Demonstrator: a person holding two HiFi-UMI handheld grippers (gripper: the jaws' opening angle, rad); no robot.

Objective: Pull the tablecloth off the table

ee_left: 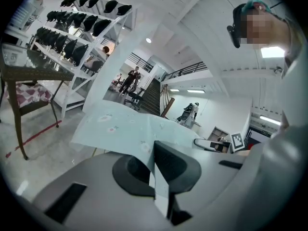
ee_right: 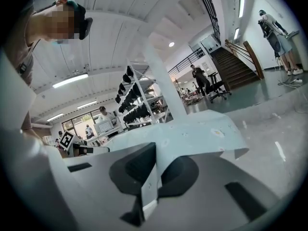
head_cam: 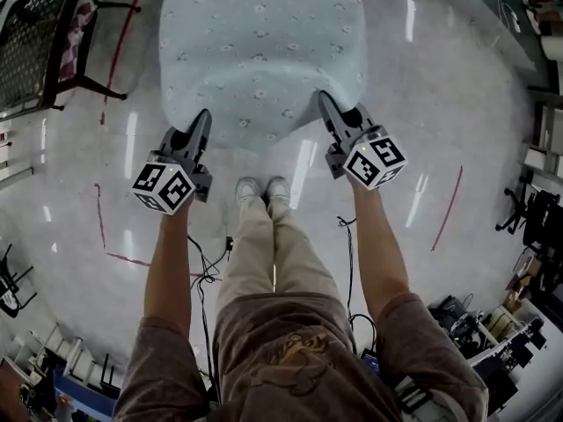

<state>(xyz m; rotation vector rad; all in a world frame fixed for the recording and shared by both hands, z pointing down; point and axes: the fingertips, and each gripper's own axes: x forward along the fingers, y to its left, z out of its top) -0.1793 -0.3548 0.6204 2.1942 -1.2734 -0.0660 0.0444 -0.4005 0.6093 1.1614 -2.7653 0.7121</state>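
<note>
between both tools' jaws, tablecloth (head_cam: 261,51) corners

A glossy pale floor (head_cam: 457,86) throws back overhead light in long white streaks and is crossed by red tape lines (head_cam: 447,209) at the left and right of the head view. A dark wire-mesh table (head_cam: 40,33) stands at the upper left. Black cables (head_cam: 204,266) trail across lower centre, and cluttered workbenches (head_cam: 493,332) crowd the lower right corner. In the left gripper view a white shelving rack (ee_left: 82,37) — its tiers lined with dark rounded items — fills the upper left, with a dark staircase (ee_left: 153,94) at centre. Strip lights (ee_right: 70,81) glow under the white ceiling (ee_right: 125,28) in the right gripper view.
</note>
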